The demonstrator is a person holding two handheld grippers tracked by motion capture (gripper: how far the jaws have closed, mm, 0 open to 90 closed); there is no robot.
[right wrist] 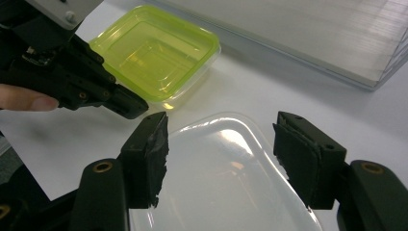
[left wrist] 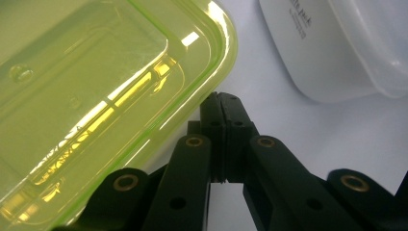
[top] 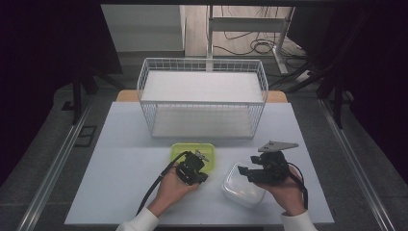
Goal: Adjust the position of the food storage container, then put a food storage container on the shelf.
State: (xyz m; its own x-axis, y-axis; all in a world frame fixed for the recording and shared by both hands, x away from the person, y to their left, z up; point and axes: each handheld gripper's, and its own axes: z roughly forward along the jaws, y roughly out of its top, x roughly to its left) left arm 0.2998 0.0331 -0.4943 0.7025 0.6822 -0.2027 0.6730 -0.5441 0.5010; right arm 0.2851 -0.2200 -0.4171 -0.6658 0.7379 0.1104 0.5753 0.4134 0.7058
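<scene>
From the high view we see a pale table (top: 120, 159) with a white wire basket (top: 202, 96) at its far side. Nearer the person lie a yellow-green container (top: 185, 150) and, to its right, a clear container (top: 238, 190). The left gripper (top: 201, 163) sits at the near edge of the yellow-green container, held in the left hand (top: 174, 190). The right gripper (top: 244, 172) hangs over the clear container, held in the right hand (top: 286, 192), its grey three-cornered plate on top.

In the left gripper view we look along two black jaws pressed flat together with nothing between them. Their tip (left wrist: 222, 103) stands just beside the rounded corner of the yellow-green container (left wrist: 96, 86), at its rim; we cannot tell whether it touches. The container lies to the left of the jaws and not between them. The clear container (left wrist: 332, 53) lies well off to the upper right on the table.

In the right gripper view our jaws stand spread apart, one finger (right wrist: 146, 154) at the left and the other at the right. The clear container (right wrist: 221, 178) lies below and between them; the pads hang over its top, and we cannot tell whether they touch it. Beyond it the left gripper (right wrist: 132, 107) points at the near corner of the yellow-green container (right wrist: 154, 53), with the basket's white floor behind.
</scene>
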